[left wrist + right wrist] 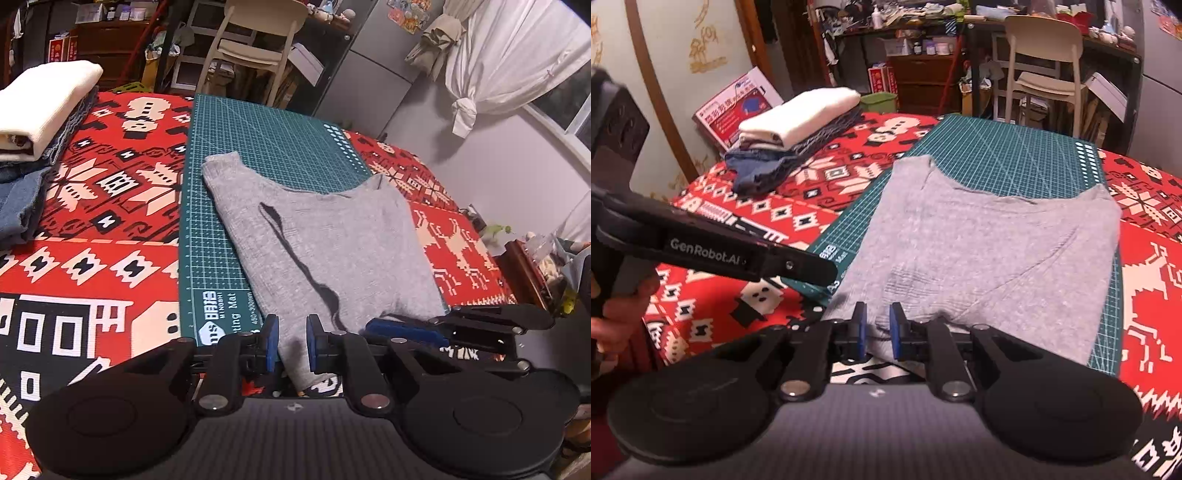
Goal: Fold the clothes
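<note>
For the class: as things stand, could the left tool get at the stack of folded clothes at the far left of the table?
Probably yes: only patterned tablecloth lies between the left tool and the stack, but its pads hold the grey garment.

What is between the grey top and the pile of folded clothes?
Only green cutting mat and red patterned cloth between grey top and pile; right wrist view.

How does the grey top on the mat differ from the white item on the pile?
The grey top lies spread on the green cutting mat; the white item is folded compactly. The grey top lies directly on the mat, while the white item caps a stack of other clothes. Both rest over the red patterned cloth.
</note>
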Available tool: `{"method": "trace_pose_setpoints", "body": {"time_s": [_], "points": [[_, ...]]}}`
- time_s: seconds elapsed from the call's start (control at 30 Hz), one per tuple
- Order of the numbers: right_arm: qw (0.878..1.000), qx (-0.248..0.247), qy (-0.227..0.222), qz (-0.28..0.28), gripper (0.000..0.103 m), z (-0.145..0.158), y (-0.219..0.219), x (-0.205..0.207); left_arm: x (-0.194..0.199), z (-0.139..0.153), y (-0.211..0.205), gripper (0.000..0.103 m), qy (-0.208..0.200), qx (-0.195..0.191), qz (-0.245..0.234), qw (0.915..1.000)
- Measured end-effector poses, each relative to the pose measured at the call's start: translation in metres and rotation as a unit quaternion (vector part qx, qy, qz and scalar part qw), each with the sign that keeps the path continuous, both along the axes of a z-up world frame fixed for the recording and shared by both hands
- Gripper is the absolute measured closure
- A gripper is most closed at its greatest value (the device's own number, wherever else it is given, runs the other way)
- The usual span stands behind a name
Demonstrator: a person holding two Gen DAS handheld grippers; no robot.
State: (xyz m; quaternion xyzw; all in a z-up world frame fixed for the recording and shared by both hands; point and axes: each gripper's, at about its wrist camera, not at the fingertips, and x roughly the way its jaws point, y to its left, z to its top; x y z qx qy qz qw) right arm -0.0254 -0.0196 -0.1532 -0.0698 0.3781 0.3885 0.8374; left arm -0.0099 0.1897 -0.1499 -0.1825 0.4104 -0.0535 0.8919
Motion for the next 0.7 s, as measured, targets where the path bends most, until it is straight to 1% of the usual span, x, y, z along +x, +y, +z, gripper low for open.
{"method": "trace_pose_setpoints", "body": {"time_s": [0.1, 0.17, 0.23, 0.33, 0.37, 0.47, 0.57, 0.6, 0.67, 0.7], "points": [[1.000, 0.013, -0.005, -0.013, 0.089, 0.010, -0.011, 0.000, 0.001, 0.001, -0.005, 0.089, -0.002, -0.006, -0.006, 1.0000], [1.000, 0.011, -0.011, -0.026, 0.089, 0.016, -0.020, 0.000, 0.003, 0.002, -0.008, 0.089, -0.001, -0.011, -0.011, 0.9999], [0.999, 0.003, -0.017, -0.041, 0.088, 0.018, -0.032, 0.001, 0.004, 0.001, -0.012, 0.089, 0.000, -0.016, -0.015, 0.9998], [0.997, -0.024, -0.016, -0.079, 0.088, 0.014, -0.056, 0.004, 0.006, 0.001, -0.016, 0.089, 0.002, -0.029, -0.020, 0.9994], [0.996, -0.029, -0.015, -0.088, 0.086, 0.012, -0.063, 0.005, 0.006, 0.001, -0.017, 0.089, 0.002, -0.034, -0.022, 0.9992], [0.993, -0.041, -0.009, -0.111, 0.080, 0.006, -0.083, 0.007, 0.010, -0.002, -0.021, 0.081, 0.008, -0.041, -0.024, 0.9988], [0.991, -0.054, -0.015, -0.119, 0.076, 0.002, -0.092, 0.005, 0.013, -0.003, -0.027, 0.078, 0.013, -0.035, -0.023, 0.9990], [0.991, -0.056, -0.015, -0.120, 0.075, 0.000, -0.093, 0.005, 0.015, -0.004, -0.029, 0.074, 0.014, -0.036, -0.024, 0.9990], [0.991, -0.056, -0.013, -0.119, 0.075, -0.002, -0.093, 0.005, 0.018, -0.005, -0.033, 0.071, 0.016, -0.036, -0.026, 0.9989], [0.991, -0.058, -0.014, -0.117, 0.075, -0.003, -0.092, 0.004, 0.020, -0.006, -0.034, 0.071, 0.019, -0.034, -0.025, 0.9989]]}}
